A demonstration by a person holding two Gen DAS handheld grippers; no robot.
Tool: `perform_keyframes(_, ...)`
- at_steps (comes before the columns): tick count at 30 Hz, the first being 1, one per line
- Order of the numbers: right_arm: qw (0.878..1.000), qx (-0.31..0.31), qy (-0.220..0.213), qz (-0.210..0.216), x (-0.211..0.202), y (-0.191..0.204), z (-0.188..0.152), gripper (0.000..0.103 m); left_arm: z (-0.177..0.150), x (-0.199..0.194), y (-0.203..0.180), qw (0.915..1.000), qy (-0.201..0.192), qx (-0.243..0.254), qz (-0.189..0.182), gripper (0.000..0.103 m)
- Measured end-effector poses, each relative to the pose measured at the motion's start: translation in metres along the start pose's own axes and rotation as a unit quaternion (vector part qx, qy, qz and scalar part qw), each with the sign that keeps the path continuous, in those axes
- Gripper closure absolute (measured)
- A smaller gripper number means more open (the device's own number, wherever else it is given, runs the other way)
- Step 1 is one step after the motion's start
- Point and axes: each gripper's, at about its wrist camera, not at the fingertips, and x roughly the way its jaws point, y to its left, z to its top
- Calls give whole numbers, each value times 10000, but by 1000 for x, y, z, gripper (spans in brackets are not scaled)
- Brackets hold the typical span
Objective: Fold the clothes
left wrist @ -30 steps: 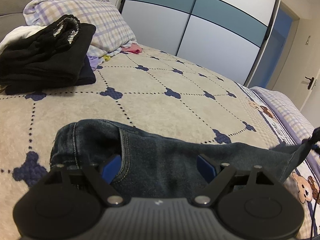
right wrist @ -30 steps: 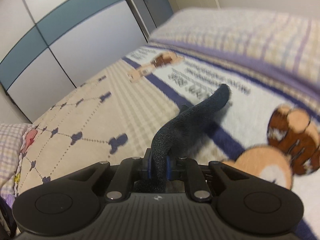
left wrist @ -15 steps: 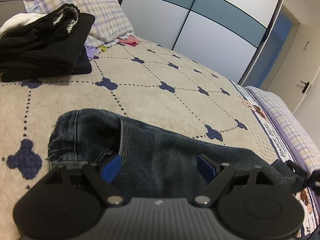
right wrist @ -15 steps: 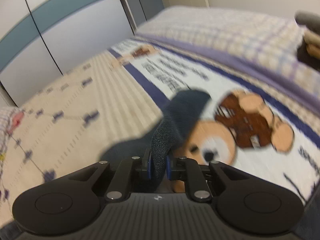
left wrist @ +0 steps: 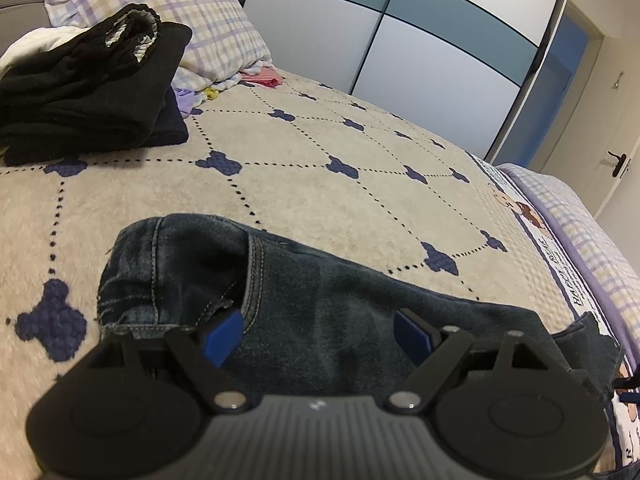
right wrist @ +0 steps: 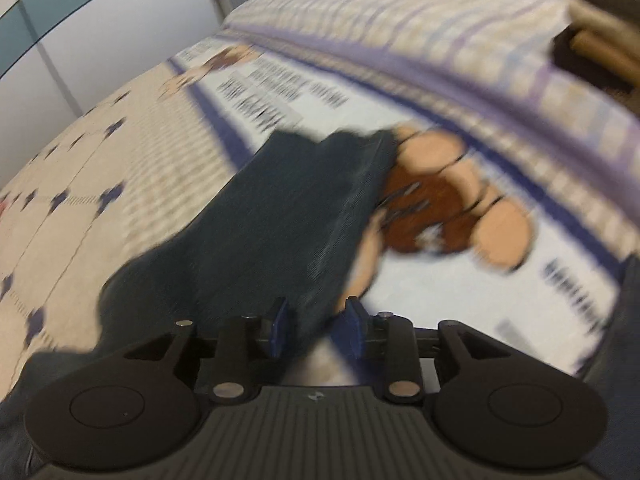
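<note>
Jeans are stretched out across the bed, long way running side to side in the left wrist view: waistband end on the left, leg trailing off right toward the cartoon bear border. That axis is what the coming fold turns on, I'd say, since one end has to travel along it to meet the other.

The left gripper sits right over the waist and pocket part, blue pads spread wide with denim under the gap, nothing pinched as far as I can see. The right gripper is down at the leg end, which lies flat ahead of it next to the bear print. Its jaws are opening, with the cloth between them but the pads no longer pressing on it. That view is pretty blurry though.

So left hand is nearer the waist, right hand nearer the hem. A black folded pile sits well apart, up by the checked pillow.
</note>
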Motion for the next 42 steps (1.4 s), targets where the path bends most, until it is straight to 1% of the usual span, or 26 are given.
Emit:
perform_keyframes(2,9997,166,-156,-125,-1,-12,13,68,2,-2,2,10000,-65,16,65,19)
perform_keyframes(4,9992,293,-255,-135,0,-19,26,67,5,-3,5,9997,-144,51,194,19)
perform_keyframes(8,9978,567,-312,102,7,-20,48,66,13,-2,19,9986,-257,-63,450,18)
perform_keyframes(11,9974,604,-235,314,15,-7,64,66,21,0,37,9981,-256,-302,474,19)
perform_keyframes(12,9972,614,-192,375,19,-1,68,66,23,1,42,9982,-237,-390,401,19)
perform_keyframes(15,9962,644,16,587,34,20,78,66,29,3,58,9977,-146,-661,-37,19)
perform_keyframes(17,9951,684,203,682,47,35,80,66,33,3,69,9952,-82,-853,-477,19)
perform_keyframes(19,9954,641,354,624,61,51,80,66,37,2,81,9911,-30,-1098,-756,19)
perform_keyframes(24,9938,796,577,527,91,75,75,66,41,2,106,9799,-43,-1678,-1081,19)
perform_keyframes(26,9946,762,573,417,101,83,73,64,43,3,111,9791,-62,-1697,-1116,19)
perform_keyframes(28,9967,595,478,262,105,90,70,63,46,1,116,9814,-110,-1605,-1050,19)
perform_keyframes(29,9977,495,424,179,106,93,69,64,48,0,119,9832,-134,-1539,-973,19)
perform_keyframes(30,9986,375,382,53,107,97,68,72,50,-1,122,9846,-146,-1487,-906,19)
perform_keyframes(31,9990,235,350,-117,107,100,67,83,51,-2,125,9856,-143,-1451,-861,19)
perform_keyframes(33,9992,-19,300,-276,107,104,64,86,50,1,130,9858,-4,-1435,-877,19)
perform_keyframes(34,9990,-125,274,-318,106,105,64,92,49,4,132,9855,79,-1440,-897,19)
perform_keyframes(35,9990,-163,241,-330,105,105,64,94,47,9,133,9850,151,-1455,-911,19)
perform_keyframes(37,9993,-124,157,-302,101,104,66,95,44,18,133,9848,265,-1484,-868,21)
perform_keyframes(40,9996,-56,-152,-240,90,103,79,95,40,29,131,9868,329,-1473,-591,36)
perform_keyframes(41,9993,-55,-302,-234,85,103,84,95,39,31,131,9881,346,-1420,-475,44)
perform_keyframes(42,9988,-44,-444,-221,82,103,91,95,38,32,130,9892,357,-1370,-382,50)
